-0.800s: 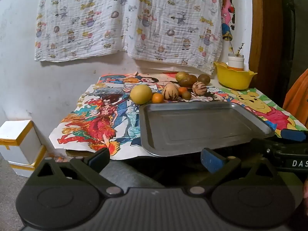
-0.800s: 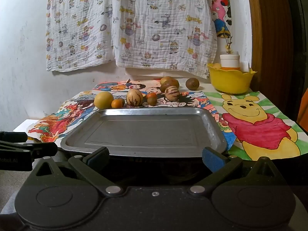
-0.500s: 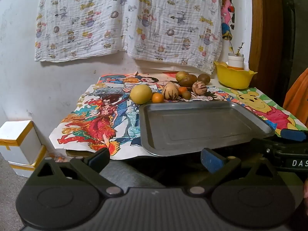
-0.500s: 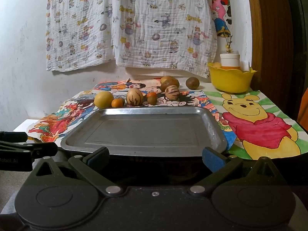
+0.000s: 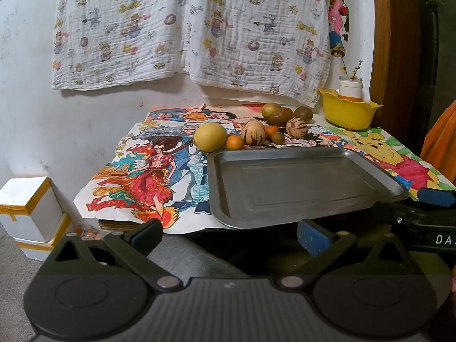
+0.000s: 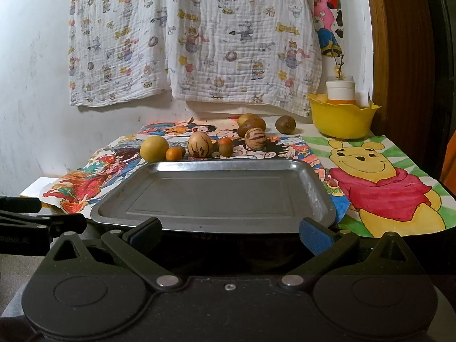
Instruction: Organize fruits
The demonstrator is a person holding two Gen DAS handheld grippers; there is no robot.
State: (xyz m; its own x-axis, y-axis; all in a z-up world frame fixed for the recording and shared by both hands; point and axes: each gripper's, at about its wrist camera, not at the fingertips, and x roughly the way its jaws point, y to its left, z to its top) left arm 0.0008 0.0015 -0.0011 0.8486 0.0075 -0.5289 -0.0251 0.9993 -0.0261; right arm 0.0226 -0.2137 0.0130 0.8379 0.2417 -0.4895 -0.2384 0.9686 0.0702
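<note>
Both tools gape wide and hold nothing: the left tool [image 5: 229,235] and the right tool [image 6: 229,235] hover at the tabletop's near edge, at 6 o'clock of the tray [image 6: 216,196]. The fruits [image 6: 199,145] lie in a row on the tabletop [image 6: 399,196] at the tray's 12 o'clock, with a yellow bowl [image 6: 342,119] at 2 o'clock.

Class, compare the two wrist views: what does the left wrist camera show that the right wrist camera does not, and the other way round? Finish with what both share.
Only the left wrist view shows the white boxes with yellow tape on the floor and an orange sleeve at the right edge.

Only the right wrist view shows the whole yellow bear drawing.

Both show the empty rectangular metal tray, the big round yellow fruit, the yellow plastic bowl and the printed white cloth on the wall.
</note>
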